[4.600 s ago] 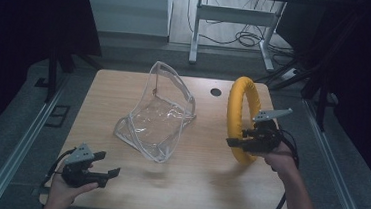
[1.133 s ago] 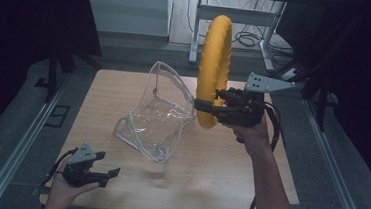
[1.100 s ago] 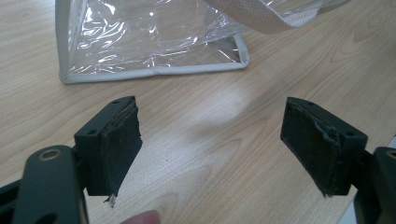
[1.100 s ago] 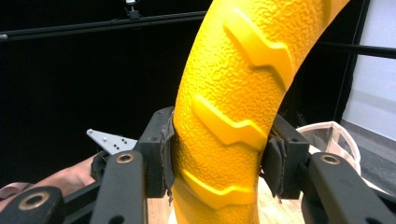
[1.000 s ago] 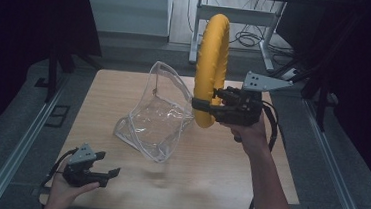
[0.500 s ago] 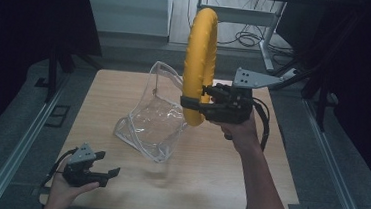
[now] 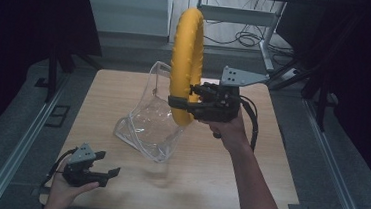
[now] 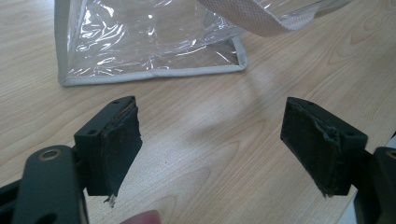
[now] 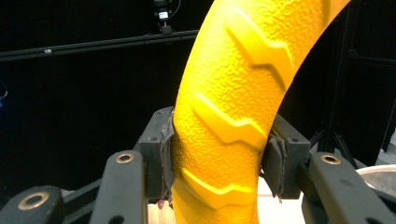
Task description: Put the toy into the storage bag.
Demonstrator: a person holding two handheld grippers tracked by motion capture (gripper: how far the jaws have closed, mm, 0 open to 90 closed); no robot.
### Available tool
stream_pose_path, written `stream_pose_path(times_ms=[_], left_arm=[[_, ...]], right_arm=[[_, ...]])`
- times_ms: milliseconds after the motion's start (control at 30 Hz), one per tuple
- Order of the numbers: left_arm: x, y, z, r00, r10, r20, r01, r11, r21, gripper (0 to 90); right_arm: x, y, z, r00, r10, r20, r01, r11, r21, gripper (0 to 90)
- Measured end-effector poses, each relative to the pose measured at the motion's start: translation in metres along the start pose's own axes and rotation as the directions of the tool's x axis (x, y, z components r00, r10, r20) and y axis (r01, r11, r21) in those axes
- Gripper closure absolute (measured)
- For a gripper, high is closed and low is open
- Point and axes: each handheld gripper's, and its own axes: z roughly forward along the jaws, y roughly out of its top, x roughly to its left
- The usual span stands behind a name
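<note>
A yellow ring (image 7: 187, 64) with a moulded tread pattern stands upright in the air above the table, over the clear plastic bag (image 7: 151, 116). My right gripper (image 7: 179, 103) is shut on the ring's lower part; in the right gripper view both pads press the yellow ring (image 9: 229, 121) from either side. The bag is transparent with grey edging and a pale handle, and its mouth faces up. My left gripper (image 7: 109, 172) rests near the table's front left corner, jaws wide apart with nothing between them. In the left gripper view the bag (image 8: 149, 42) lies just ahead of my left gripper (image 8: 210, 140).
The wooden table (image 7: 207, 186) has bare room at the front and right. A small dark hole (image 7: 214, 85) sits near its far edge. Metal rails (image 7: 14, 156) run along both sides, and a table frame with cables (image 7: 249, 37) stands beyond.
My right hand has carried the ring leftward and a little up, from above the table's right half to over the bag. The left gripper has stayed put.
</note>
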Motion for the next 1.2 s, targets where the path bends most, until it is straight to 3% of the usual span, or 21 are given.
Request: stream_pose_path(times_ms=[1200], left_arm=[[0.001, -0.001, -0.002, 0.9999, 0.005, -0.010, -0.005, 1.0000, -0.002, 19.8]], right_arm=[[0.004, -0.010, 0.050, 0.9925, 0.001, -0.122, 0.000, 1.000, 0.012, 50.4]])
